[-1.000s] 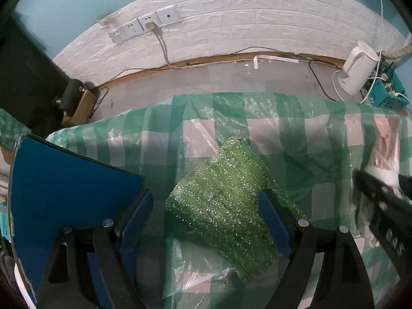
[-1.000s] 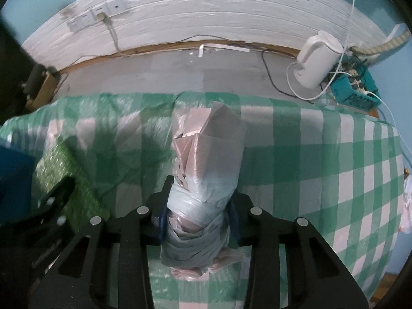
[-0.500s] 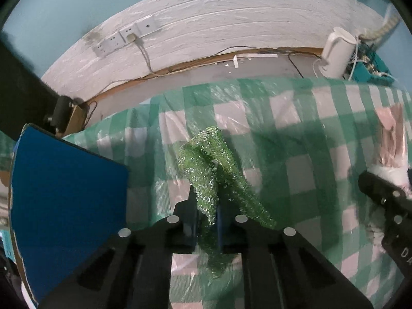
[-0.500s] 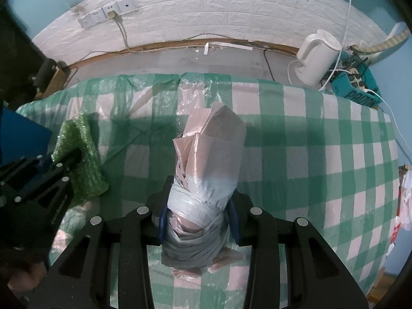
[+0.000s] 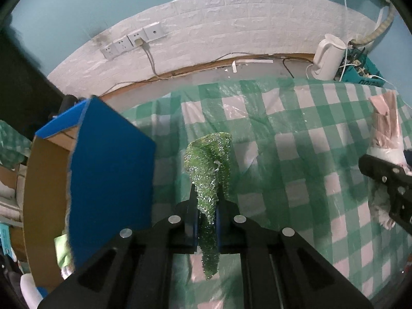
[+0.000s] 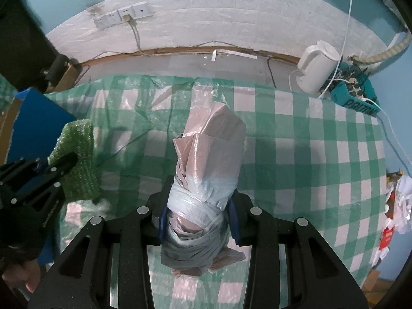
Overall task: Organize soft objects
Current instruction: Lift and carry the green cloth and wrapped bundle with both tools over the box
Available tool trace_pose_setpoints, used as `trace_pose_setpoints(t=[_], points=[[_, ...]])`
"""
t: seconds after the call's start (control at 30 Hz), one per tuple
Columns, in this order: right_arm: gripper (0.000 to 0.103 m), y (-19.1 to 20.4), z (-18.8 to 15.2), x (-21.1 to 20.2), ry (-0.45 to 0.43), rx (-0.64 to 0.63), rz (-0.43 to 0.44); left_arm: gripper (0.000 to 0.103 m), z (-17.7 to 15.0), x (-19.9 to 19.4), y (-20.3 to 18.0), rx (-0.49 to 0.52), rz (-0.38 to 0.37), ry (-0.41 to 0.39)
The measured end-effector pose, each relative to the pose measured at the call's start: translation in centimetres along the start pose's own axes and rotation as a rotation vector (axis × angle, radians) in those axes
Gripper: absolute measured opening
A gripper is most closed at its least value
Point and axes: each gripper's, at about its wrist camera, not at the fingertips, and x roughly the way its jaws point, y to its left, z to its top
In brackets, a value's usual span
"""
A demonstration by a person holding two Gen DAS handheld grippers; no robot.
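My left gripper (image 5: 206, 206) is shut on a green bubble-wrap sheet (image 5: 209, 170) and holds it above the green-checked tablecloth (image 5: 296, 154); the sheet hangs folded between the jaws. It also shows in the right wrist view (image 6: 77, 164) at the left. My right gripper (image 6: 197, 216) is shut on a roll of pink and grey plastic bags (image 6: 208, 159), lifted over the cloth. That roll shows in the left wrist view (image 5: 386, 128) at the far right.
An open cardboard box with blue flaps (image 5: 108, 180) stands at the table's left edge. A white kettle (image 6: 316, 69) and a teal basket of cables (image 6: 355, 95) sit on the floor behind. White scraps (image 6: 396, 200) lie at the right.
My left gripper closed on the green sheet and lifted it off the cloth. Both grippers have risen, and the box now shows more beside the left gripper.
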Motion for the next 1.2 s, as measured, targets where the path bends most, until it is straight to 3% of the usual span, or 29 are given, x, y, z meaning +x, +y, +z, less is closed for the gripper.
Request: trace_pose_setpoints(t=[0.77,1.2], points=[[0.036,3.0,-5.9,-8.5,-0.069,-0.05,0.069,0.01,-5.4,-8.9,1.6,0.035,-0.022,-0.104],[0.036,5.4,-7.6,-10.3,-0.092,-0.071,0.129,0.01,-7.1,-12.4,4.6,-0.008,-0.009,-0.163]])
